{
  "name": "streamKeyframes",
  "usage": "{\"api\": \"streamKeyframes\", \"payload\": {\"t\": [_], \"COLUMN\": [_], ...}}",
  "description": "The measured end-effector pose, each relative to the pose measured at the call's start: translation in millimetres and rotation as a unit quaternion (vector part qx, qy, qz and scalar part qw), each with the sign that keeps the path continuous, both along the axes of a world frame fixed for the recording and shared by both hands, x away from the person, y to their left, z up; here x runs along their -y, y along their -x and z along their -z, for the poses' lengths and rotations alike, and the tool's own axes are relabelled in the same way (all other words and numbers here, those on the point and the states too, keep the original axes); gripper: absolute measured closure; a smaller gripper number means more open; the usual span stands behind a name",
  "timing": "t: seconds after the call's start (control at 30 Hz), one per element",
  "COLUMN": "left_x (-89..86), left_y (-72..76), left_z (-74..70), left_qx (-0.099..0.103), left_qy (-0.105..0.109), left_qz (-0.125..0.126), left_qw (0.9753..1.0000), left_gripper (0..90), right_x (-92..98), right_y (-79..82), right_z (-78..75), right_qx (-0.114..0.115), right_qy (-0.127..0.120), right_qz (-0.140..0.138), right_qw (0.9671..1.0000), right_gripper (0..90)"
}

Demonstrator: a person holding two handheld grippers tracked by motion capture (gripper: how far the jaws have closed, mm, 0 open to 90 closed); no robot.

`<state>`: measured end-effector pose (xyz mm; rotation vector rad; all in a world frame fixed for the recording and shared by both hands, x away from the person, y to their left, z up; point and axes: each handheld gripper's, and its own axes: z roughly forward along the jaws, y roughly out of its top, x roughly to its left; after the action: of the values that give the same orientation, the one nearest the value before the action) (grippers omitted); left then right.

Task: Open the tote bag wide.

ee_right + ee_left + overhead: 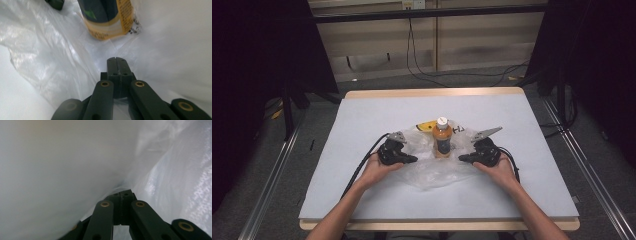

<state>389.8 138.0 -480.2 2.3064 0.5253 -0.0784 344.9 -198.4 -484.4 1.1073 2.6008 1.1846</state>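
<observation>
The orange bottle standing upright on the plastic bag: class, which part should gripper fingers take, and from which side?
Probably the body of the orange bottle, just below the white cap, approached level from the near side. It stands upright and is round, so fingers can close across its width. The left gripper and right gripper flank it, shut on the plastic bag, crowding its left and right.

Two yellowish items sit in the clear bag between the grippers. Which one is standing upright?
The orange juice bottle with the white cap stands upright in the crumpled clear plastic bag. The yellow packet lies flat behind it.
</observation>
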Motion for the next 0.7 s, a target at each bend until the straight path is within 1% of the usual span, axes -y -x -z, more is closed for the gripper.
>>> {"api": "streamKeyframes", "payload": {"t": [0.03,0.07,0.1,0.13,0.17,0.2,0.23,0.27,0.3,0.33,0.37,0.4,0.43,0.47,0.5,0.53,0.6,0.63,0.67,0.7], "left_x": [0.0,-5.2,-5.2,-11.6,-11.6,-13.8,-16.5,-18.0,-20.1,-22.5,-25.0,-27.2,-29.7,-31.9,-32.9,-33.3,-34.7,-35.5,-37.0,-38.9], "left_y": [0.0,1.4,1.4,4.1,4.1,5.9,6.5,8.2,9.4,11.0,12.2,13.6,14.5,14.4,15.1,16.2,18.0,19.4,19.9,20.8], "left_z": [0.0,0.8,0.8,0.6,0.6,1.8,1.6,1.1,-0.7,-0.6,0.0,0.7,1.7,2.7,2.6,3.0,1.9,2.3,2.6,1.9], "left_qx": [0.0,-0.001,-0.001,-0.004,-0.004,-0.006,-0.007,-0.002,0.0,0.003,0.001,0.0,-0.001,-0.003,-0.002,-0.004,0.0,-0.001,-0.001,-0.002], "left_qy": [0.0,0.005,0.005,0.002,0.002,0.013,0.014,0.01,0.0,-0.001,0.005,0.01,0.015,0.021,0.02,0.024,0.016,0.02,0.023,0.017], "left_qz": [0.0,0.003,0.003,0.002,0.002,-0.005,-0.001,-0.001,0.003,0.002,0.003,0.001,-0.003,-0.002,-0.005,-0.008,-0.004,-0.006,-0.003,-0.002], "left_qw": [1.0,1.0,1.0,1.0,1.0,0.9999,0.9999,0.9999,1.0,1.0,1.0,1.0,0.9999,0.9998,0.9998,0.9997,0.9999,0.9998,0.9997,0.9999], "left_gripper": [90.0,90.0,90.0,90.0,90.0,90.0,90.0,90.0,90.0,90.0,90.0,90.0,90.0,90.0,90.0,90.0,90.0,90.0,90.0,90.0], "right_x": [0.0,4.9,8.5,11.8,11.8,14.4,16.0,17.0,17.5,18.0,18.7,19.5,20.8,22.0,22.5,22.9,23.6,24.4,25.1,26.4], "right_y": [0.0,3.1,5.2,7.3,7.3,9.4,11.6,13.7,15.2,16.8,18.2,19.7,20.9,21.7,22.5,23.3,25.2,26.4,27.5,28.1], "right_z": [0.0,-0.8,-0.7,-0.1,-0.1,-0.5,-0.7,-1.3,-1.3,-1.8,-2.0,-1.4,-1.5,-1.5,-1.3,-1.4,-1.7,-1.7,-1.2,-0.8], "right_qx": [0.0,0.002,0.0,-0.002,-0.002,0.0,0.003,0.002,0.004,0.007,0.008,0.008,0.009,0.005,0.006,0.006,0.008,0.008,0.007,0.01], "right_qy": [0.0,0.004,0.003,-0.001,-0.001,0.002,0.005,0.008,0.009,0.013,0.014,0.009,0.011,0.009,0.008,0.008,0.011,0.011,0.006,0.006], "right_qz": [0.0,-0.002,0.0,0.003,0.003,0.004,0.003,0.003,0.002,0.0,-0.004,-0.006,-0.005,-0.007,-0.005,-0.005,-0.004,-0.004,-0.001,-0.002], "right_qw": [1.0,1.0,1.0,1.0,1.0,1.0,1.0,1.0,1.0,0.9999,0.9999,0.9999,0.9999,0.9999,0.9999,0.9999,0.9999,0.9999,1.0,0.9999], "right_gripper": [90.0,90.0,90.0,90.0,90.0,90.0,90.0,90.0,90.0,90.0,90.0,90.0,90.0,90.0,90.0,90.0,90.0,90.0,90.0,90.0]}}
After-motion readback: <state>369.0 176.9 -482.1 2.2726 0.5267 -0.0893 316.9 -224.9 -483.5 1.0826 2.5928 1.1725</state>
